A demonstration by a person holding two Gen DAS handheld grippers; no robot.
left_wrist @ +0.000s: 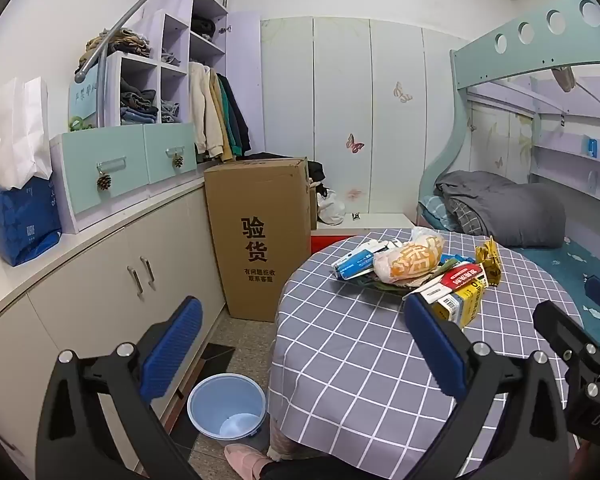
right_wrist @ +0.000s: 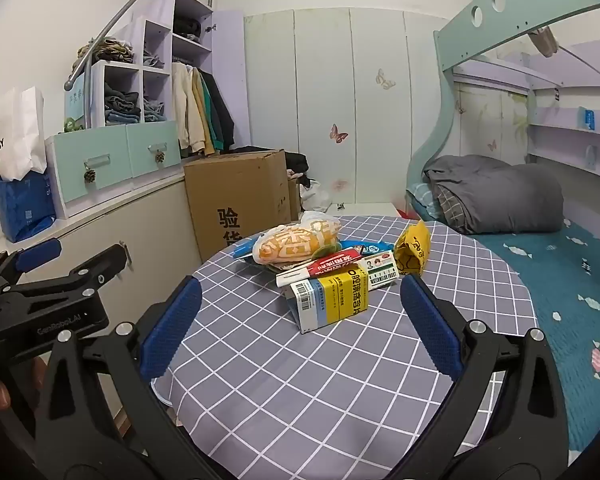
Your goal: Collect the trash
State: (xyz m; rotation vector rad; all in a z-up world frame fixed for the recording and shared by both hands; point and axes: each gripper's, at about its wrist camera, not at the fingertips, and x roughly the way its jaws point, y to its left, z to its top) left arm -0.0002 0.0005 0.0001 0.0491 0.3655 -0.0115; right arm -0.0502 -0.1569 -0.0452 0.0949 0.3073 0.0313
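The trash sits in a heap near the middle of the round worktop [right_wrist: 340,380], which has a grey checked cloth. In the heap are a yellow box [right_wrist: 332,302], a red box [right_wrist: 332,265], a puffy orange bag [right_wrist: 296,244] and a yellow wrapper [right_wrist: 412,250]. The left tool [left_wrist: 302,346] and the right tool [right_wrist: 300,330] are both spread wide and pinch nothing.

Things could go wrong from here. The heap is loose and stacked. If the right tool pushes into the yellow box, the red box leaning on top may slide off. The puffy bag looks soft and could slip out of a pinch. The wrapper at 2 o'clock of the heap stands up and may tip.

Only the left view shows the blue bucket [left_wrist: 226,406] on the floor, at 7 o'clock from the heap, beside the worktop's edge. A drop from high up could miss it. The right view shows the heap closer and the box labels better.
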